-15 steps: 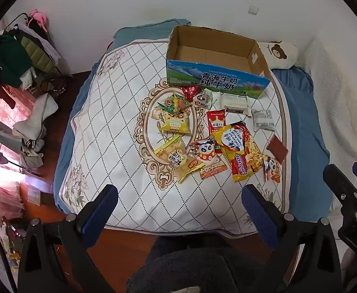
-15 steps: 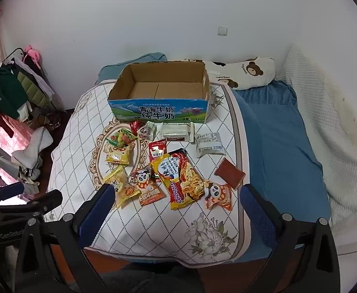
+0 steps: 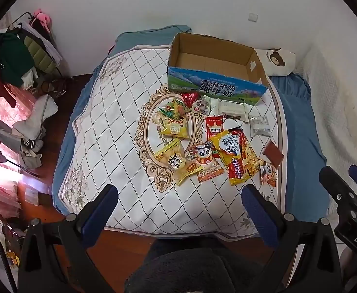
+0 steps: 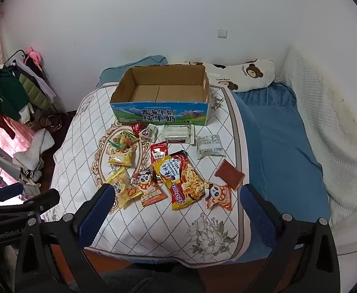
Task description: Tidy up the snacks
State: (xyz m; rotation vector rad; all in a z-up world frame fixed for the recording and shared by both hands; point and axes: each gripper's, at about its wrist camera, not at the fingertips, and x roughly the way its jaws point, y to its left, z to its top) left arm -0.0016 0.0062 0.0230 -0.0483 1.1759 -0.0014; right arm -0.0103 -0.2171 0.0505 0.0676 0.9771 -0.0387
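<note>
Snacks scattered on bed quilt (image 4: 154,232), none yet in empty cardboard box (image 4: 159,112) at far side. Both grippers hover at near edge, fingers wide apart, nothing between. Right gripper (image 4: 176,195) nearer noodle packet (image 4: 183,180): packet lies just ahead of fingers, long axis running away toward box. Left gripper (image 3: 178,197) nearer yellow bag (image 3: 172,161).

White wall (image 4: 154,24); quilted bed (image 4: 154,232), clothes rack (image 4: 15,90)

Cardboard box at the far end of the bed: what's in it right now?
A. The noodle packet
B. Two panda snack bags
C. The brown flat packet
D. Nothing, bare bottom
D. The cardboard box shows only its bare bottom, while the noodle packet, both panda bags and the brown flat packet lie on the quilt in front of it.
</note>
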